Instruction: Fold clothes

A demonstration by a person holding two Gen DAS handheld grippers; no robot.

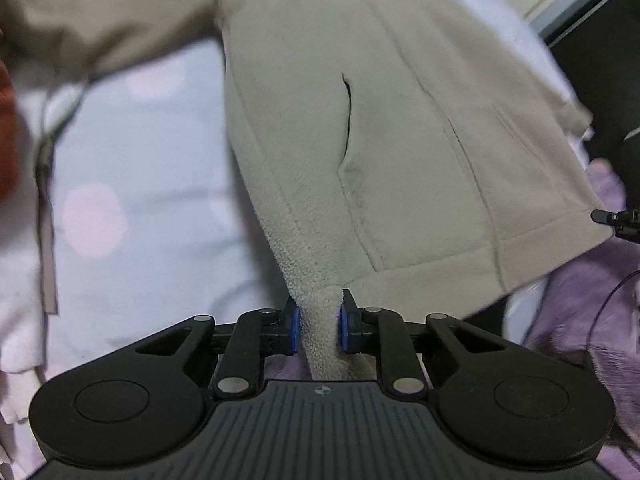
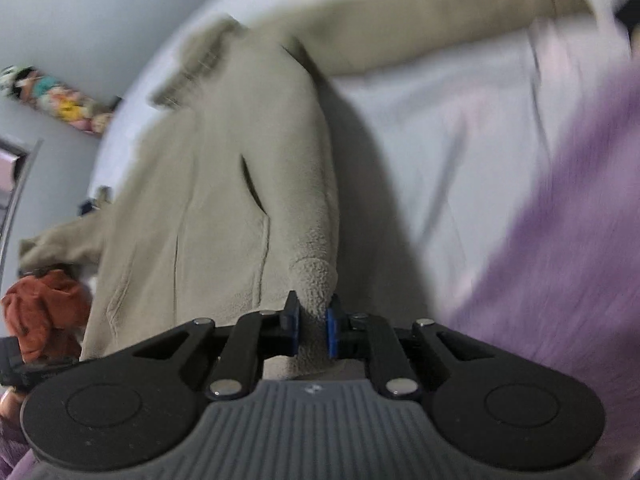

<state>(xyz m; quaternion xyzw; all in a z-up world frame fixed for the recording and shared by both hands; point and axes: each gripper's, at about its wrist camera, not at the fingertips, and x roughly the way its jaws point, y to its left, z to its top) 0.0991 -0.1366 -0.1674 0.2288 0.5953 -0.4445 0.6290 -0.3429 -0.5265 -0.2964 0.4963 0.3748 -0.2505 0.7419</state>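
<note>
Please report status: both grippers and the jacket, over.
Left gripper and right gripper shut on beige fleece jacket hem corners. Purple fuzzy blanket and rust-orange garment lie nearby.

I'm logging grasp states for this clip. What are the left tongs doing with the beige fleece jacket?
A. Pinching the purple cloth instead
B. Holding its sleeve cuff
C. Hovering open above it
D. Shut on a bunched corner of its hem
D: the left tongs have both blue pads pressed against a bunched corner at the bottom hem of the beige fleece jacket, whose body stretches away from them.
</note>
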